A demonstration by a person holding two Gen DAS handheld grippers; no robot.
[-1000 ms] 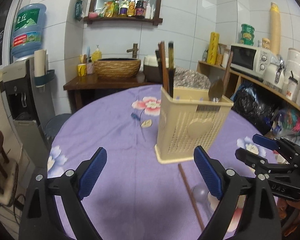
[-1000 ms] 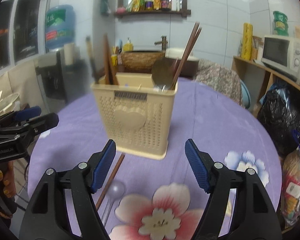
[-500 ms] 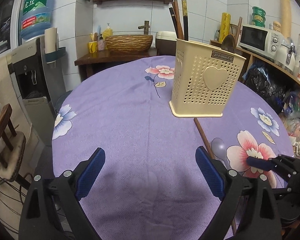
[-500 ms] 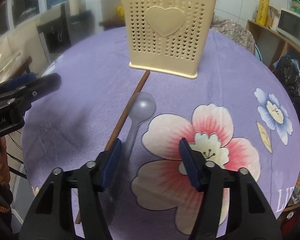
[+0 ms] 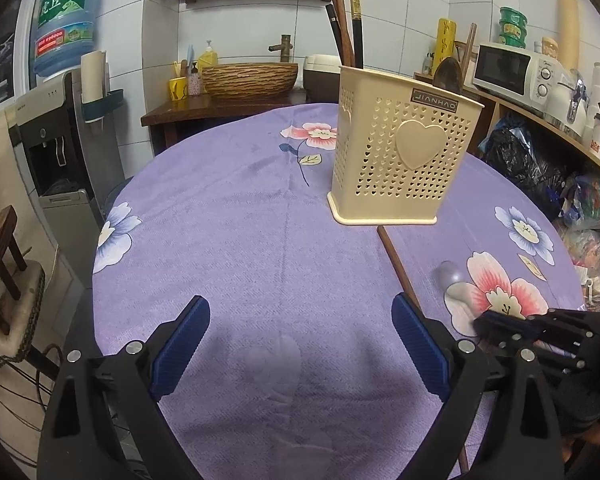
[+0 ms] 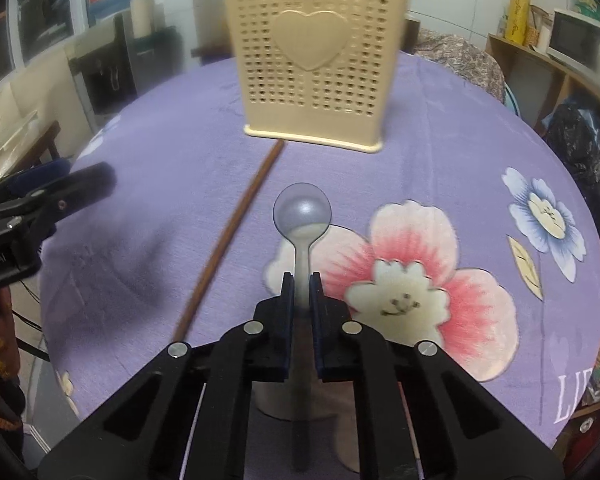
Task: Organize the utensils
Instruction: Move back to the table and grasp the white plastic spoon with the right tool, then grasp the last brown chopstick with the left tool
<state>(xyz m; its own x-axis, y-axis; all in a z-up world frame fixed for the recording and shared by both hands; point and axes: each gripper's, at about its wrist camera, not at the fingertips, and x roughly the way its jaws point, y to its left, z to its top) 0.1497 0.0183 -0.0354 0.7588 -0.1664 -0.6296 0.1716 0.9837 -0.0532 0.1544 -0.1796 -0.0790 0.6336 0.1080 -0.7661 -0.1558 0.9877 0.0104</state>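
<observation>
Now the right gripper [image 6: 301, 294] has just closed its jaws on the handle of the clear spoon [image 6: 302, 216], which lies flat on the purple tablecloth [image 5: 240, 240] beside a brown chopstick [image 6: 236, 216], probably to carry it to the cream holder [image 6: 314, 60] just behind. Meanwhile the left gripper [image 5: 300, 344] hangs open and empty over bare cloth, leaving the way clear.

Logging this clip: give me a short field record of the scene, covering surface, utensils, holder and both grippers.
surface: round table under a purple floral cloth
holder: cream perforated holder, upright, chopsticks and a spoon already inside
loose utensils: clear plastic spoon; one brown chopstick lying left of it
right gripper: shut on the spoon's handle
left gripper: open, empty, above bare cloth
</observation>
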